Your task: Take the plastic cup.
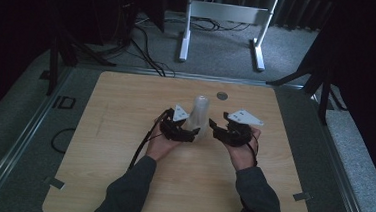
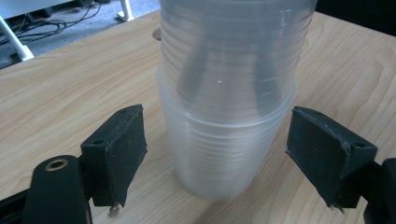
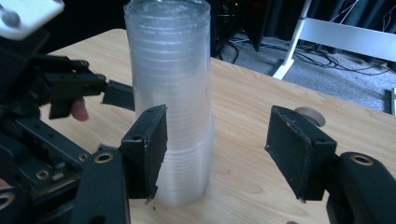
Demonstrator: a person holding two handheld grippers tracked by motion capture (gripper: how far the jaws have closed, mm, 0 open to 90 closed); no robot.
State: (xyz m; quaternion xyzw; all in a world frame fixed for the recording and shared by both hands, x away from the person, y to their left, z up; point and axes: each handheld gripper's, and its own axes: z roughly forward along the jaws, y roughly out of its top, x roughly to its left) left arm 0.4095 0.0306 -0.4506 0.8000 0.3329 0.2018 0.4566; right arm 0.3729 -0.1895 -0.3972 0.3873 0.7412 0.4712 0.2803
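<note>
A tall stack of clear plastic cups (image 1: 199, 112) stands upright on the wooden table (image 1: 121, 106). In the left gripper view the stack (image 2: 229, 93) sits between my left gripper's jaws, with a small gap on each side of its lowest cup. That left gripper (image 1: 194, 132) is open. My right gripper (image 1: 213, 128) is just right of the stack and open. In the right gripper view the stack (image 3: 170, 93) rises partly behind its left-hand jaw, and the space between its pads (image 3: 299, 154) holds nothing. The left gripper (image 3: 116, 95) reaches the stack from the far side.
A small round metal disc (image 1: 222, 95) lies on the table behind the stack. A white desk frame (image 1: 222, 18) and loose cables lie on the floor beyond the table. Bare wood spreads to the left, right and front of my hands.
</note>
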